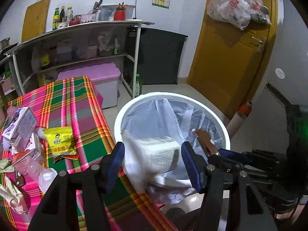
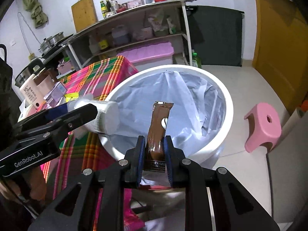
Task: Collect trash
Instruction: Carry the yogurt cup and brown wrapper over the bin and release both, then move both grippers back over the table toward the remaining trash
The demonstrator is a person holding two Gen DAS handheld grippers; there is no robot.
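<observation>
While gripped upright, brown sachet (image 2: 158, 127) fills right hand-held gripper (image 2: 153, 150) over bin (image 2: 228, 104).

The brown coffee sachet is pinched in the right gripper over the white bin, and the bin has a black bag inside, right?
Almost. The bag lining the round white plastic bin is pale and see-through, not black; the right wrist view shows it. The rest holds: the right gripper pinches the brown coffee sachet over the bin.
</observation>
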